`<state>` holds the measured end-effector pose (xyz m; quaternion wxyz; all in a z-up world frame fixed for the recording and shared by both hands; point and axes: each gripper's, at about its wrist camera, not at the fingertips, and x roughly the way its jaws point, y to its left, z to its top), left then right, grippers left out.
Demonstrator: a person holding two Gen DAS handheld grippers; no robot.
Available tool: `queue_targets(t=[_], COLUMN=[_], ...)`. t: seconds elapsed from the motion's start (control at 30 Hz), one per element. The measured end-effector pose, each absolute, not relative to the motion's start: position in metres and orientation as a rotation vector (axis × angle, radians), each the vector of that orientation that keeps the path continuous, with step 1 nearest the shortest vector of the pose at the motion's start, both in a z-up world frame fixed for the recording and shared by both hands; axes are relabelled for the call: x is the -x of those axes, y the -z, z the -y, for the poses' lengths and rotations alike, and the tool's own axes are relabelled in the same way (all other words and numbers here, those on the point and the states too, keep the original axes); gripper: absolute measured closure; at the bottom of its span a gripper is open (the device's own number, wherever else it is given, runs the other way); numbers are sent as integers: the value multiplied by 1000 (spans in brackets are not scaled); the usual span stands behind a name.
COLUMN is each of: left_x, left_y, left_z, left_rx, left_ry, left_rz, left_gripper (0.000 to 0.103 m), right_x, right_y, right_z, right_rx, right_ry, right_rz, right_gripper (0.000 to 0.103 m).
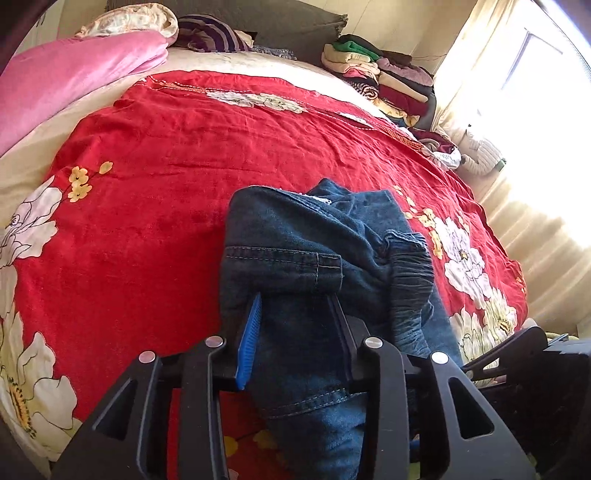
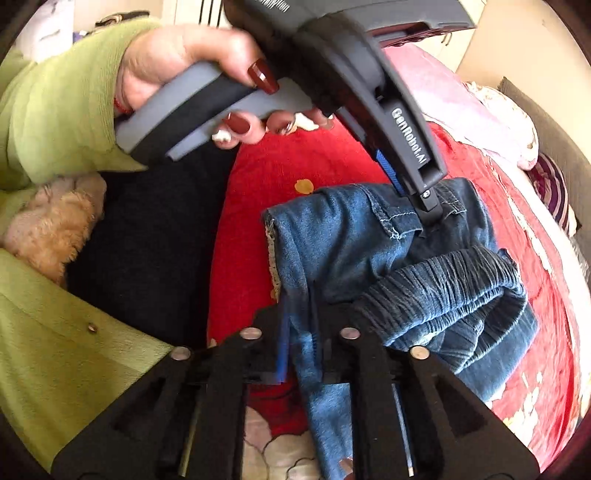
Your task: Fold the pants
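A bed [image 1: 192, 155] fills most of both views, covered by a red blanket [image 1: 166, 221] printed with large white and yellow flowers. At the far end of the bed lie a pink quilt [image 1: 74, 74], a purple striped cloth [image 1: 214, 35] and a grey cushion [image 1: 295, 26], and a stack of folded clothes [image 1: 376, 74] sits near the far right corner. Pale curtains [image 1: 480, 92] glow with strong daylight along the right side of the room. A pair of blue denim pants [image 1: 314, 251], bunched and partly doubled over, lies on the blanket near the close edge of the bed, its gathered elastic waistband [image 2: 454, 291] turned toward the right wrist camera. The left gripper [image 1: 295, 321] stands partly apart with a thick fold of the denim clamped between its blue-padded finger and its black finger. In the right wrist view, the person's left hand [image 2: 192, 74], in a green sleeve [image 2: 62, 96], grasps that tool's grey handle, and its tip presses down on the pants near a stitched seam. The right gripper [image 2: 299, 325] is nearly closed, pinching a thin fold of the denim at the pants' near edge, with the cloth hanging down between its fingers.
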<state>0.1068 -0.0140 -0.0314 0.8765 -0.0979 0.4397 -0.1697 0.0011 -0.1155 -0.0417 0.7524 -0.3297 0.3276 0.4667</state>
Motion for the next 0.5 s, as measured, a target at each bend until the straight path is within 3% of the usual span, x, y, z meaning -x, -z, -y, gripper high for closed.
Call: queue_targets(t=[0.27,0.5], left_x=[-100,-95], left_y=[28,23], left_z=[14,15], left_rx=[183,177], left_ry=[343,337], left_rz=[-907,-897], left_gripper=[69,66], right_x=[7,-2], right_y=[23,18], right_z=[121,127], right_rx=[637,595], right_ry=[-1018,-1002], right_rz=[-709,-701], right_gripper=[73,68])
